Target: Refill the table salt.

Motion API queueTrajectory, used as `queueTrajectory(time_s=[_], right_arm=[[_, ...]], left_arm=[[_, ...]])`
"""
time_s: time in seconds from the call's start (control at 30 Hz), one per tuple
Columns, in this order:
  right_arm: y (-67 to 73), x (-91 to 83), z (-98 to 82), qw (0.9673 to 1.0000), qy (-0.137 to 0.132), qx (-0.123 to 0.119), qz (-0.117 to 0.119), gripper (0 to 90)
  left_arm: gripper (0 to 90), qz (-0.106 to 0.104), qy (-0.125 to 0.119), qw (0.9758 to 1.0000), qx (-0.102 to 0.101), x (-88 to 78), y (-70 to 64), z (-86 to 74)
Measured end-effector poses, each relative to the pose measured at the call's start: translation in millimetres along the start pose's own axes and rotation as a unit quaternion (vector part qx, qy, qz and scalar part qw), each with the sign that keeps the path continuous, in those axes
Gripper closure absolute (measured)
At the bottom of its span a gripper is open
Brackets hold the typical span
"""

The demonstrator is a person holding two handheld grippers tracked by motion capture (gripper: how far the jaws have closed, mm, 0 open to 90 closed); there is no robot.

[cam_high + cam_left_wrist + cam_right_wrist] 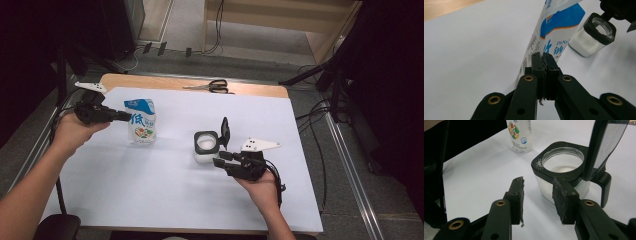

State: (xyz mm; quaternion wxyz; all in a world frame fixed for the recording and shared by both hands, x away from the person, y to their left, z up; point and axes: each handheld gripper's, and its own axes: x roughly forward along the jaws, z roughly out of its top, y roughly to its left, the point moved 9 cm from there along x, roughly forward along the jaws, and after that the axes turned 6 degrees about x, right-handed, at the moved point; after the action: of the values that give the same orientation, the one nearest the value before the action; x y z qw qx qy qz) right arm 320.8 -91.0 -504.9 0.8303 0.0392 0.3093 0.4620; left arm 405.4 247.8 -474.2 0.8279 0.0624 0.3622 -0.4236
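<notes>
My left gripper (125, 117) is pinched tight with nothing clearly between its jaws, tips right at the glossy white-and-blue pouch (142, 121) standing on the matte white sheet (165, 190). My right gripper (537, 195) sits partly open and empty beside the clear square jar (562, 173), with black collar, raised flip lid and white powder inside

L gripper (125, 116) at pouch (142, 121); R gripper (218, 159) by jar (205, 147).

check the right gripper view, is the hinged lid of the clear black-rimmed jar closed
No, the hinged lid stands upright and the clear black-rimmed jar has its round mouth uncovered, with white powder inside.
</notes>
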Motion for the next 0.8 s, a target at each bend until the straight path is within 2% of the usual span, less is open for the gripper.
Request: queueTrajectory(time_s=[0.27,0.67,0.8], right_arm=[[-4.4,-3.2,-0.6,1.0000,0.005,0.006,-0.004,62.5],[-9.6,-5.0,0.1,0.9999,0.008,0.011,-0.006,62.6],[-10.7,-5.2,0.3,0.9998,0.009,0.014,-0.007,62.7]], left_arm=[[89.7,-0.002,-0.009,0.9999,-0.003,-2.1,-1.8,-5.1],[83.1,-0.004,-0.013,0.9999,-0.001,-1.3,-5.3,-5.3],[74.2,-0.006,-0.016,0.9998,-0.004,-0.2,-6.5,-4.7]])
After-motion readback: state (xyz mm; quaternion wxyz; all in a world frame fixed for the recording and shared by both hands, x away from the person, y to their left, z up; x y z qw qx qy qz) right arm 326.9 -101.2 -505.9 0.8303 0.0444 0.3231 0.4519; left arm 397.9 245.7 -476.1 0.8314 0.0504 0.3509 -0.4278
